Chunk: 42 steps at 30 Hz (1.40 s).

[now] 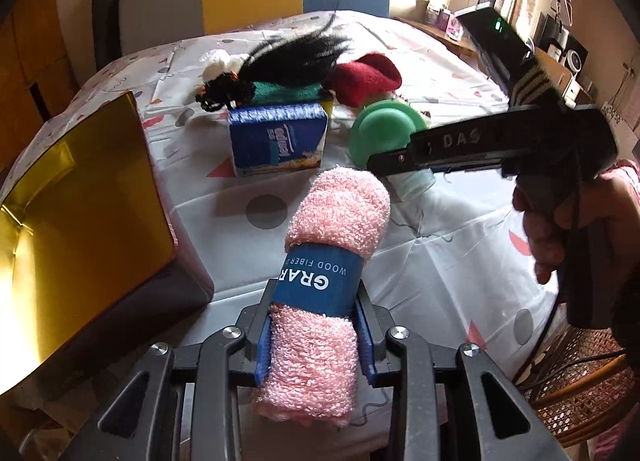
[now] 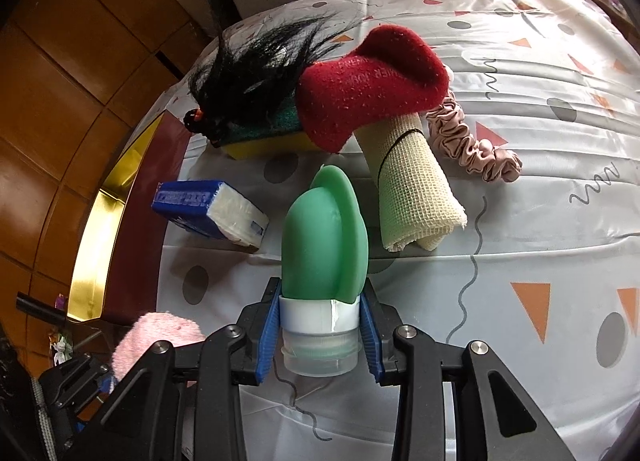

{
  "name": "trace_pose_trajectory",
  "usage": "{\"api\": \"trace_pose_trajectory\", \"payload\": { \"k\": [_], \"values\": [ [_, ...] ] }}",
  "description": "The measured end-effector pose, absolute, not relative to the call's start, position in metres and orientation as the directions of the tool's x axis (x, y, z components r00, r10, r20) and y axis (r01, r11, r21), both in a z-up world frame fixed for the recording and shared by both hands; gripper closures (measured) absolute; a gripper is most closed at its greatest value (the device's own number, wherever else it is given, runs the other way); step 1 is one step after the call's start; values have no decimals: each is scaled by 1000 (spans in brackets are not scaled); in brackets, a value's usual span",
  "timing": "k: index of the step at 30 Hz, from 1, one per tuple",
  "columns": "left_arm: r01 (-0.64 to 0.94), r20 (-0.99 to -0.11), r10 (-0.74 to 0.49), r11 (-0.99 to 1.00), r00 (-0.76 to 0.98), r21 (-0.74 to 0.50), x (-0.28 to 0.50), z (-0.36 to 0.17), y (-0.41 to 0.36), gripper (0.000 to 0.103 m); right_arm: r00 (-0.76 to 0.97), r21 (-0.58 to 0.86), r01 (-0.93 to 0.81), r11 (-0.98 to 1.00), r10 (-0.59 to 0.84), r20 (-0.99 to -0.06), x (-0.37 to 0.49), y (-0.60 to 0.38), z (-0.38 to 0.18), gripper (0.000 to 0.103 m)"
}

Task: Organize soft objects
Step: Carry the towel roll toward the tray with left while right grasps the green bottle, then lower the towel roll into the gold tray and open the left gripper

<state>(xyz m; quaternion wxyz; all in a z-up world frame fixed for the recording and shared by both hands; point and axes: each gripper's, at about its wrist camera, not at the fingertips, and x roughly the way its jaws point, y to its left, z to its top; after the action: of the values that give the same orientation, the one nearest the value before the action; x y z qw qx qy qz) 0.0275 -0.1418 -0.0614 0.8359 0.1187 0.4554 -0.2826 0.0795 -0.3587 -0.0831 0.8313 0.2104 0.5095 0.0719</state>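
My left gripper (image 1: 316,325) is shut on a rolled pink towel (image 1: 340,213) with a blue paper band, its blue pads pressing both sides of the roll. The towel's fluffy end also shows at the lower left of the right wrist view (image 2: 156,337). My right gripper (image 2: 320,325) is shut on a green silicone squeeze bottle (image 2: 320,237), gripping it at the white collar above its clear cap. In the left wrist view the right gripper (image 1: 404,165) reaches in from the right with the green bottle (image 1: 380,129), held by a hand (image 1: 560,229).
A gold-lined open box (image 1: 80,229) stands at the left on the patterned tablecloth (image 1: 440,261). Behind lie a blue tissue pack (image 1: 278,141), a black wig (image 1: 288,57), a red sock (image 1: 368,79), a green-yellow sponge (image 2: 264,141), a beige mesh roll (image 2: 412,181) and a pink scrunchie (image 2: 468,145).
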Motion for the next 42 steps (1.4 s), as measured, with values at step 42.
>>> {"api": "trace_pose_trajectory", "payload": {
  "k": [42],
  "values": [
    [-153, -776, 115, 988, 620, 24, 153, -11, 83, 48, 492, 255, 22, 967, 212, -844, 79, -322, -85, 66]
  ]
}}
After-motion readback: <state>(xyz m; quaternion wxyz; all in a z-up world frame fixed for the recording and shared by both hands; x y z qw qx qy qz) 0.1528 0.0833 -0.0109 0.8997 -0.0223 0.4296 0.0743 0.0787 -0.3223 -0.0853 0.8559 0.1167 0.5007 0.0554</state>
